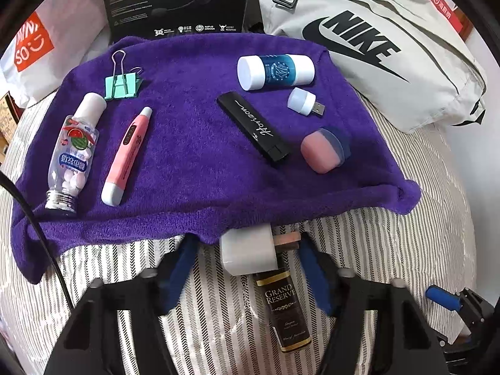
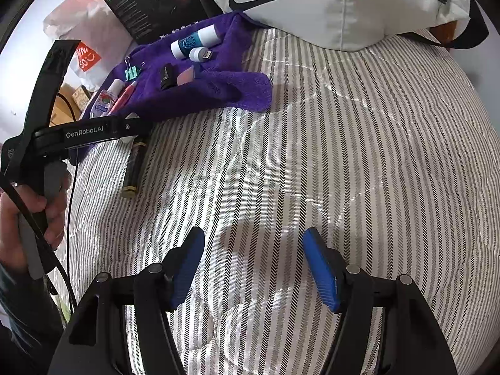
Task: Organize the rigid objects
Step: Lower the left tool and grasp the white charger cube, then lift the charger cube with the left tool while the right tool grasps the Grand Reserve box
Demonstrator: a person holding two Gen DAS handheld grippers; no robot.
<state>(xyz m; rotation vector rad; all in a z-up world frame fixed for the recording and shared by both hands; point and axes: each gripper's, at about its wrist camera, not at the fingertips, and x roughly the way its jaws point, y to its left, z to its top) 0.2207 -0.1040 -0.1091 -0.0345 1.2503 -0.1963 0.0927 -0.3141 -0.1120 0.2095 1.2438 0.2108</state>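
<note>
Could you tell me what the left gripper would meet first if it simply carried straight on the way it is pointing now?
Most likely the white block lying between the open fingers of the left gripper, beside the Grand Reserve bottle. Just beyond is the purple towel. Depth is hard to judge, so the fingers might pass over the block.

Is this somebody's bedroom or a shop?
Most likely a bedroom, on a bed. Everything lies on a soft striped quilt, with a purple towel spread over it. A waist bag and a shopping bag sit at the far edge, like someone's own belongings.
</note>
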